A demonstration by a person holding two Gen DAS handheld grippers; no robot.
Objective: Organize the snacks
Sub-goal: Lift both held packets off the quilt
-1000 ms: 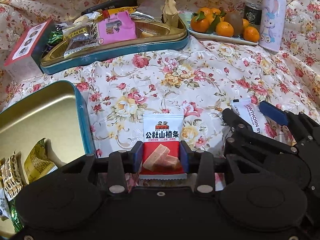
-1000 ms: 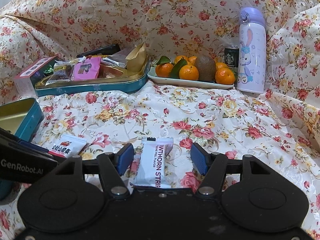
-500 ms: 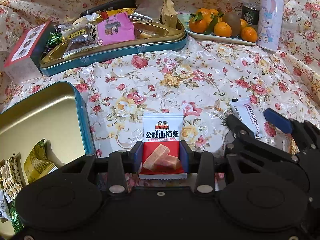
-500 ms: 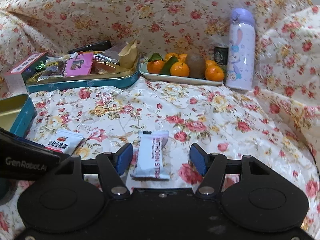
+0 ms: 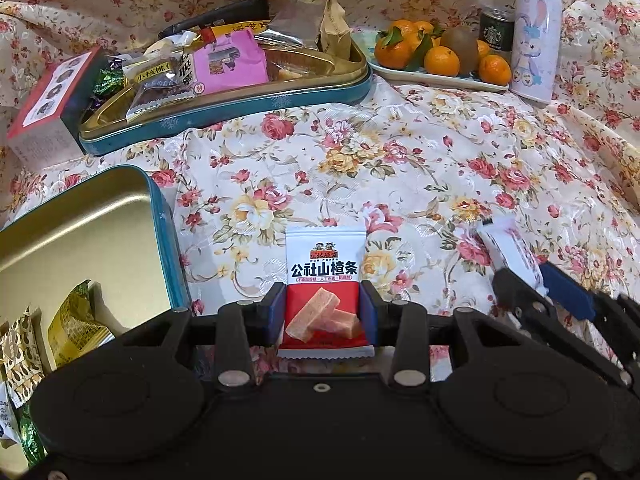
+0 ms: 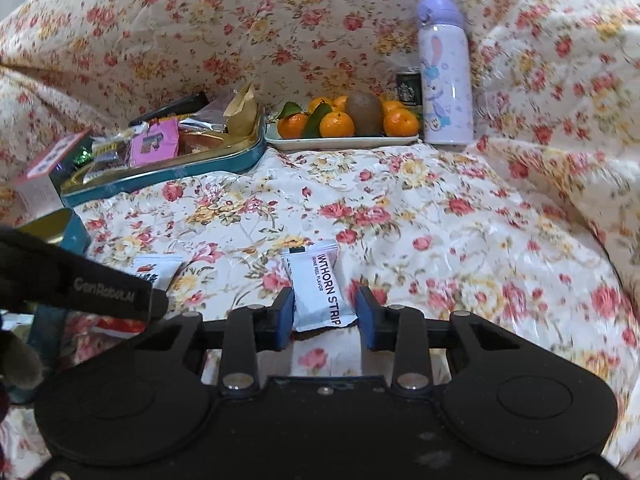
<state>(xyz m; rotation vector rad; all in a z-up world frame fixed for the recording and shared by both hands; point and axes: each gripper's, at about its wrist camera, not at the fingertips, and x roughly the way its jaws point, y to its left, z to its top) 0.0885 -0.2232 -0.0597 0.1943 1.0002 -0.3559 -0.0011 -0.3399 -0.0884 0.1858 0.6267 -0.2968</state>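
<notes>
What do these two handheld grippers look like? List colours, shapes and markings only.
Both the left gripper and the right gripper are matte black, with broad bodies carrying two round discs, slim linkage arms with silver rivets, and blue finger pads. The left one's side reads "GenRobot.AI" in grey. No cables or sleeves show.

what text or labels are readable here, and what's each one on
"公社山楂条": red and white snack packet between the left tool's fingers.
"WTHORN STRIP": white snack bar wrapper between the right tool's fingers; the small line beneath is blurred.
"GenRobot.AI": left tool's body, in the right wrist view.
"小核桃": clear packet in the tin.
Other wrappers: too small.
</notes>
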